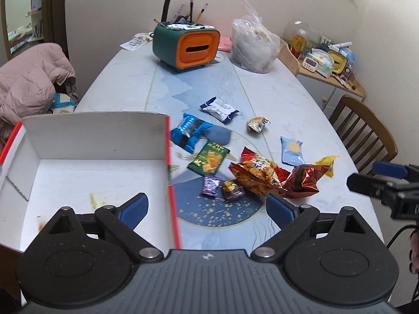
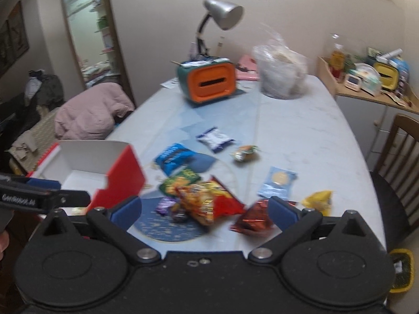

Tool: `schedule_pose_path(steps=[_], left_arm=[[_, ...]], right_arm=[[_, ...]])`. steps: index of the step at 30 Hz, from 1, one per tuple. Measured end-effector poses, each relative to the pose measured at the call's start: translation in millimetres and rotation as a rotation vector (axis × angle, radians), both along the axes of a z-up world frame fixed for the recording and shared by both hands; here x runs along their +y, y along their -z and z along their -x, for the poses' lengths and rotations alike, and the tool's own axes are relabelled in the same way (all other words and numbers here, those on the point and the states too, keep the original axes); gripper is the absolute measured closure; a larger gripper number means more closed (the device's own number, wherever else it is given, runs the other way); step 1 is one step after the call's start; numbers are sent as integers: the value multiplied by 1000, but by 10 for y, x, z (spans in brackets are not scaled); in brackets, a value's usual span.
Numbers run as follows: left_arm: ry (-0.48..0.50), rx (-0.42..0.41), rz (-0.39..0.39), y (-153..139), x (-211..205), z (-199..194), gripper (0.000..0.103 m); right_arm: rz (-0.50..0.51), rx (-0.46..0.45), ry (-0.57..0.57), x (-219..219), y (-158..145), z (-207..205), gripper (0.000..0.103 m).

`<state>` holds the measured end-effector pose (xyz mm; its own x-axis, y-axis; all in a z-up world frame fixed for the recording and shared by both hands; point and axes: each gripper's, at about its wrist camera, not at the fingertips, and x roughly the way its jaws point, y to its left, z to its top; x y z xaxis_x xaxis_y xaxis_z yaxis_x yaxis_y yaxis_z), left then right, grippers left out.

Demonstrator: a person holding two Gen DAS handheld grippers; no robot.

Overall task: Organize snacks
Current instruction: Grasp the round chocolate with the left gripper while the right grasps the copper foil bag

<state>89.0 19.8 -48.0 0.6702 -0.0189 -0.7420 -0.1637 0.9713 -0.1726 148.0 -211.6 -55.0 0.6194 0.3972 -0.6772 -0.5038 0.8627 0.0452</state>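
the left gripper hangs with its jaws spread wide and empty, straddling the red right wall of the open white box, which sits on the table at about nine o'clock from the snacks. the right gripper is likewise spread and holds nothing, low over the red chip bag and a crumpled red foil packet. at twelve o'clock of the chip bag lie the green packet, blue packet and navy-white packet.

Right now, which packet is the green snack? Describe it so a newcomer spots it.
Start at the white box with red sides on the table's left. Just right of its red wall lies the green snack packet, below a blue packet. It is the only green wrapper, printed with golden crackers.
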Motion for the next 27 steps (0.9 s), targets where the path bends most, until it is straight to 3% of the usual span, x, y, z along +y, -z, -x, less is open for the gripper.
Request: schedule_pose_path(steps=[8,17,25,27], left_arm=[[-16,-7,-92,229,-434,-209,6],[-81,41,-110,635,-597,-538,6],[-117,15,-198,800,-660,-741,7],[-110,10,-211,794,-699,-762,20]], right_arm=[[55,44,87,-284,268,-370,1],[9,138,113,-417,511,-790,4],[1,234,163,-415,840,-1126,19],[-9,252,175,-411,887,-1175,20]])
